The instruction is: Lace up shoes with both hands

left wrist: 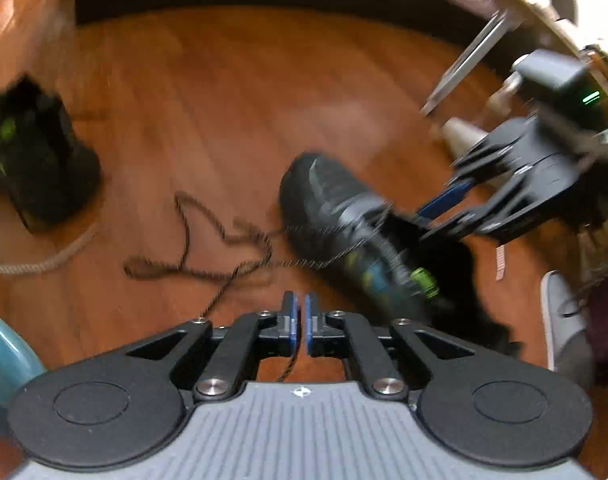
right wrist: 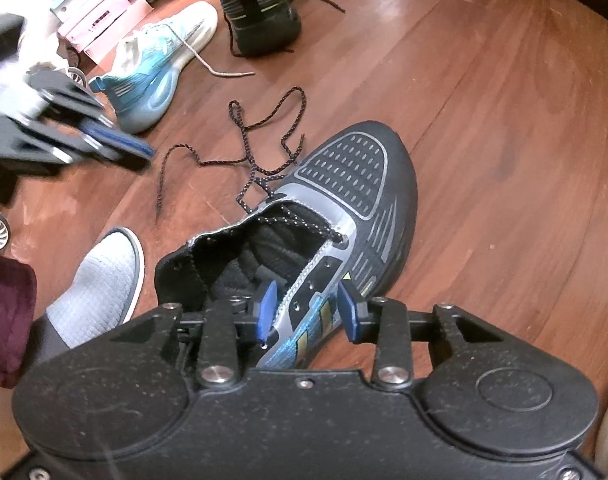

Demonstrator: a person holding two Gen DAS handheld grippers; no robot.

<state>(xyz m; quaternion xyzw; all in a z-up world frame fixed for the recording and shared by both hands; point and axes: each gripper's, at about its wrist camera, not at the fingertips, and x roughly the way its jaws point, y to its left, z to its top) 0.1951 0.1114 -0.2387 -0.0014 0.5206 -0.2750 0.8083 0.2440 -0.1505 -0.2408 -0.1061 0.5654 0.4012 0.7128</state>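
A black and grey sneaker (right wrist: 359, 176) with blue side stripes lies on the wood floor, toe pointing away. Its speckled black lace (right wrist: 264, 170) is threaded only through the front eyelets, and both loose ends trail on the floor to the left. My right gripper (right wrist: 308, 312) is open, with the shoe's right eyelet flap between its blue pads. In the blurred left wrist view the sneaker (left wrist: 327, 192) is right of centre, and the right gripper (left wrist: 443, 208) reaches into its collar. My left gripper (left wrist: 300, 312) is shut above the floor just short of the lace (left wrist: 228, 238). Nothing shows at its tips.
A second black shoe (right wrist: 260, 12) and a white and teal sneaker (right wrist: 160, 64) with a beige lace lie farther back. A person's foot in a grey slipper (right wrist: 104, 276) rests beside the sneaker's heel. Boxes (right wrist: 96, 12) and clutter line the far left.
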